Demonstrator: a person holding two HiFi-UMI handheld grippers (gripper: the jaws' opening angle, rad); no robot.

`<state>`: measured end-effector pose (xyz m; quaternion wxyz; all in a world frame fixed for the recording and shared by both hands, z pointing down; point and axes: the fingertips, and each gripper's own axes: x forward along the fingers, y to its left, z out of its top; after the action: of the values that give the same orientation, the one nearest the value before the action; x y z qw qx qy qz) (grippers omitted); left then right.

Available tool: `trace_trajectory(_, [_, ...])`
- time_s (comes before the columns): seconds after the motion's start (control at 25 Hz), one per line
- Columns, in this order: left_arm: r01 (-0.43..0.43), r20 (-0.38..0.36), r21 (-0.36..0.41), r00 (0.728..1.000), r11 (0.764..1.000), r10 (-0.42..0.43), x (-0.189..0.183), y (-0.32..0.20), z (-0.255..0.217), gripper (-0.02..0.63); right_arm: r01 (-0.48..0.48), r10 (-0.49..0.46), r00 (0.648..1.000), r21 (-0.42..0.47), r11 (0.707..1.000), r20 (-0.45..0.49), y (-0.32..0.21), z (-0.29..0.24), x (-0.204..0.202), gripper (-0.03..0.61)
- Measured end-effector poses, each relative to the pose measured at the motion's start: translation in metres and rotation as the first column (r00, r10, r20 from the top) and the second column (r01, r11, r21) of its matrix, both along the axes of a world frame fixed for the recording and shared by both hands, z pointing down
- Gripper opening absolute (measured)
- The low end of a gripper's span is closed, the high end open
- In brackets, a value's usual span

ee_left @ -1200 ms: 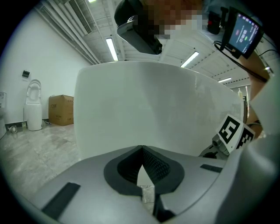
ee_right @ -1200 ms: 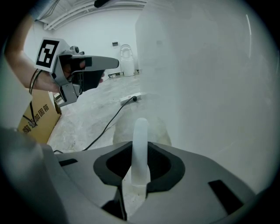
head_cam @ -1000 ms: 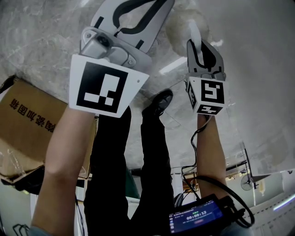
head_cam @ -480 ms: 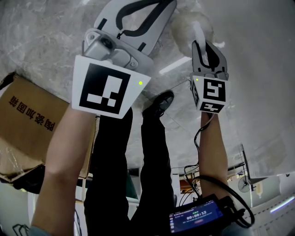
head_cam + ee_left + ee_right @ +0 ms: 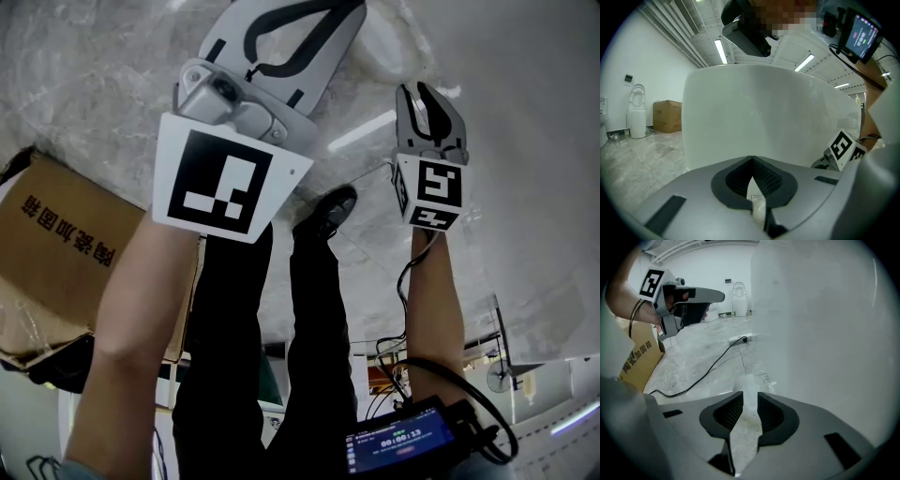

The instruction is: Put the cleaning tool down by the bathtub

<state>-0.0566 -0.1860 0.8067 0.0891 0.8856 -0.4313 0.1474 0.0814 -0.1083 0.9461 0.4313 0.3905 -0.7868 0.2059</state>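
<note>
With the right hand-held gripper [image 5: 750, 393], pinching the single cleaning tool [image 5: 746, 380] by its pale handle, just beside the one white bathtub [image 5: 825, 333]; holding the left hand-held gripper [image 5: 752, 157] pressed together, empty, facing that bathtub.

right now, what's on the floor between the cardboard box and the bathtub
In the right gripper view, a black cable crosses the marble floor between the cardboard box and the bathtub, ending at a small white block near the tub.

Cardboard box [image 5: 56, 253], toilet [image 5: 636, 111], floor cable [image 5: 712, 364]
</note>
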Motion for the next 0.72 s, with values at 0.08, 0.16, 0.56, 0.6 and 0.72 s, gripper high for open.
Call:
trace_trajectory(0.08, [0.0, -0.001, -0.004, 1.0, 1.0, 0.0, 0.002, 0.0, 0.0, 0.014, -0.001, 0.001, 1.0, 0.002, 1.0, 0.004, 0.0, -0.002, -0.001, 0.109])
trace_trajectory(0.16, [-0.001, -0.002, -0.004, 1.0, 1.0, 0.001, 0.004, -0.001, -0.002, 0.014, -0.003, 0.003, 1.0, 0.006, 1.0, 0.008, -0.001, -0.006, -0.001, 0.106])
trace_trajectory(0.56, [0.007, 0.01, 0.042, 1.0, 0.999, -0.007, 0.004, -0.005, -0.044, 0.014, -0.003, -0.002, 0.999, 0.099, 0.995, 0.051, -0.024, -0.057, -0.017, 0.089])
trace_trajectory(0.6, [0.007, 0.01, 0.046, 1.0, 0.999, -0.008, 0.005, -0.005, -0.052, 0.014, -0.002, -0.004, 0.998, 0.107, 0.994, 0.061, -0.026, -0.065, -0.02, 0.087])
trace_trajectory(0.72, [0.013, 0.003, 0.066, 1.0, 0.998, -0.013, 0.01, -0.008, -0.077, 0.014, -0.008, -0.004, 0.996, 0.131, 0.991, 0.093, -0.032, -0.09, -0.026, 0.083])
